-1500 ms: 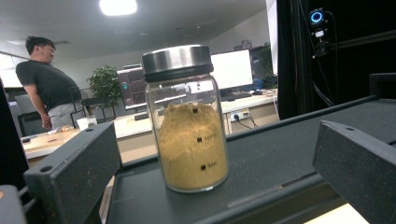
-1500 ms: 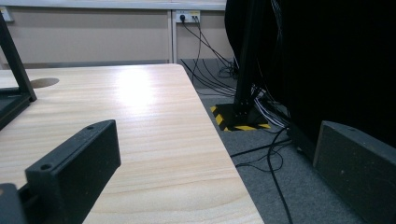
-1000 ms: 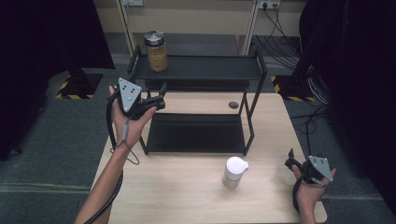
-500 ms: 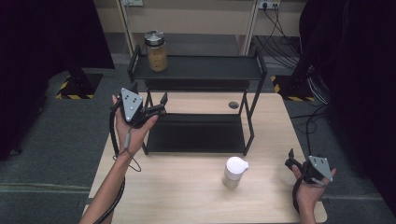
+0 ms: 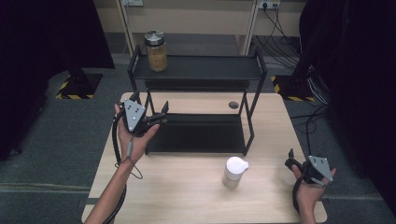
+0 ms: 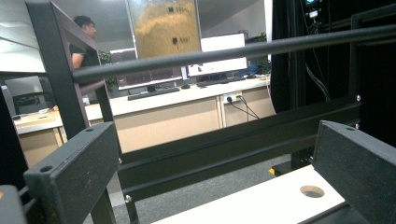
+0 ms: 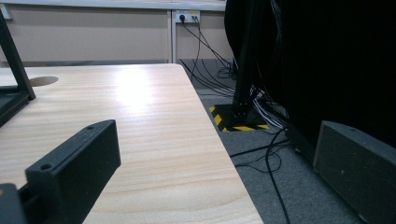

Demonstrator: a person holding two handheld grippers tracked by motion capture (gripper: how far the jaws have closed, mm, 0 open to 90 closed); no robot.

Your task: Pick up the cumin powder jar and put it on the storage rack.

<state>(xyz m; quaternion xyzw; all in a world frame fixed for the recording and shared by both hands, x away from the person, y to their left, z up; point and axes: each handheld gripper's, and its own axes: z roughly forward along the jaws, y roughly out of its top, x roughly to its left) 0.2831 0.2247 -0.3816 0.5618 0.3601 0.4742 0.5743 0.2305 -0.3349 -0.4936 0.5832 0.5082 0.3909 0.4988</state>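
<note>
A black two-tier rack (image 5: 201, 70) stands at the back of the wooden table (image 5: 187, 196). On the left end of its top shelf is a glass jar (image 5: 156, 51) with a metal lid and tan contents. A white lidded cup (image 5: 233, 171) stands on the table in front of the rack. My left gripper (image 5: 150, 102) is held open and empty at the rack's left front post, pointing at the lower shelf. From the left gripper view, the rack's bars (image 6: 224, 51) cross close ahead, with the jar (image 6: 163, 28) above them. My right gripper (image 5: 289, 158) is open and empty over the table's right front corner.
A round cable hole (image 5: 234, 105) is in the table behind the rack. The table's right edge (image 7: 210, 126) drops to grey carpet with cables (image 7: 261, 154) and a striped stand foot (image 7: 233, 122). A person (image 6: 81, 37) stands far off by desks.
My left gripper has come down and a little toward the person, beside the rack's left post. The right gripper and the cup have not moved.
</note>
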